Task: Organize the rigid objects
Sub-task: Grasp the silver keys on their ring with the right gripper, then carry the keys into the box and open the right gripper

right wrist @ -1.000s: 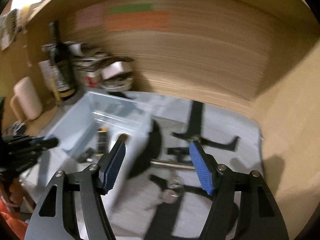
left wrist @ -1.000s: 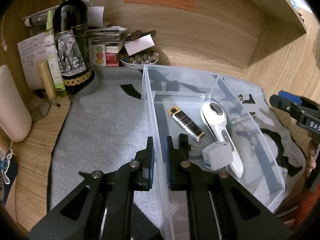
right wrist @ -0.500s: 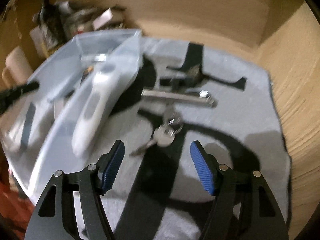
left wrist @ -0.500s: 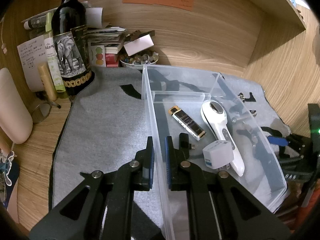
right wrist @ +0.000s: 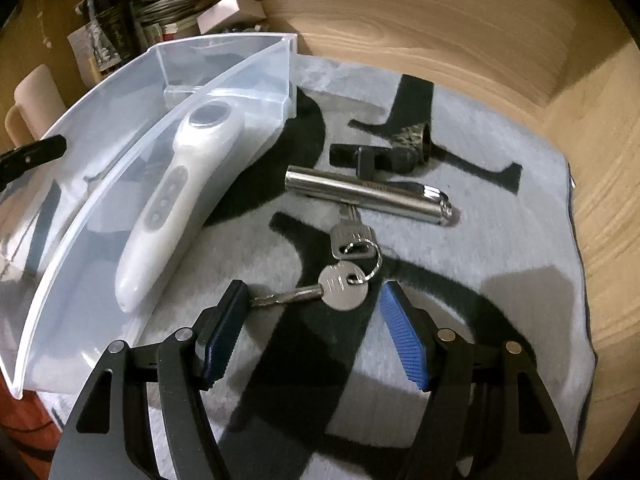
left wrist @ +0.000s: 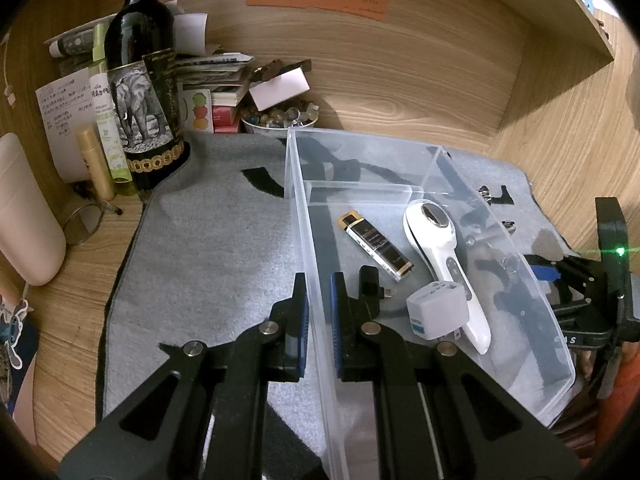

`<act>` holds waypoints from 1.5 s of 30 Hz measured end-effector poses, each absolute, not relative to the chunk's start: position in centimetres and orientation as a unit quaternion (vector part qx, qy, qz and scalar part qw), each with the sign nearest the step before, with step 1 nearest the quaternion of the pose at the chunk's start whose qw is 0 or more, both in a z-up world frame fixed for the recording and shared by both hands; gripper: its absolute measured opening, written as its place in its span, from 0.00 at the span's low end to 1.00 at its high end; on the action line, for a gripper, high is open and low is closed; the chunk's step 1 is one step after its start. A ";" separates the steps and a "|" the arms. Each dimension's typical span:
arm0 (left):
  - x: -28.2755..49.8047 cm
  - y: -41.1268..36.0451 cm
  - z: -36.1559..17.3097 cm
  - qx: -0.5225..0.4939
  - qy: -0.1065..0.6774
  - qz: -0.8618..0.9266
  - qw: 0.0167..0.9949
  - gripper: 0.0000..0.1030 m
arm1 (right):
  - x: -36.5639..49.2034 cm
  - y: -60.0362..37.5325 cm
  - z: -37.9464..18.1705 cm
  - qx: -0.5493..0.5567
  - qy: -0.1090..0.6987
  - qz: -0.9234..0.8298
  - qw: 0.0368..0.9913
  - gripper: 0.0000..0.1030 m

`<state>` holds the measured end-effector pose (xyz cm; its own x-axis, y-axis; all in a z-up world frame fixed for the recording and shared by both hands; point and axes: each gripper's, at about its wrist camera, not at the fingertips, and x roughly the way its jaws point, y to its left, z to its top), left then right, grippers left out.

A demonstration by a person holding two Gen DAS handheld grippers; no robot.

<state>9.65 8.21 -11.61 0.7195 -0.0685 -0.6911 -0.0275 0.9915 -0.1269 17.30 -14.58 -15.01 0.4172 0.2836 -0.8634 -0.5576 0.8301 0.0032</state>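
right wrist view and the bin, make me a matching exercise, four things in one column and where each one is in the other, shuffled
Things:
1. keys
2. white handheld device
3. metal tube
4. left gripper

Places:
A. clamped on the near wall of the clear bin
B. lying inside the bin
C. on the grey mat between the open right gripper fingers
D. on the mat beyond the keys, outside the bin

Pairs: 1-C, 2-B, 3-D, 4-A

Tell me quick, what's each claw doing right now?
Left gripper: shut on the clear bin's wall.
Right gripper: open, holding nothing, the keys between its fingers.
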 end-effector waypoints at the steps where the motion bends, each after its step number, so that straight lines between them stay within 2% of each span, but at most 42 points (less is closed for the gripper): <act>1: 9.7 8.3 -11.7 -0.065 0.375 -0.011 0.925 0.10 | 17.5 -14.6 -15.0 -0.141 0.476 0.255 0.830 0.60; 14: 9.8 8.3 -11.8 -0.064 0.377 -0.011 0.924 0.10 | 17.7 -14.8 -12.9 -0.132 0.446 0.217 0.858 0.57; 33: 9.8 8.4 -11.8 -0.075 0.373 -0.018 0.925 0.10 | 15.4 -11.2 -3.4 -0.147 0.305 0.254 0.906 0.57; 45: 9.7 8.6 -11.8 -0.081 0.371 -0.024 0.925 0.10 | 14.2 -5.3 -3.6 -0.160 0.289 0.340 0.881 0.57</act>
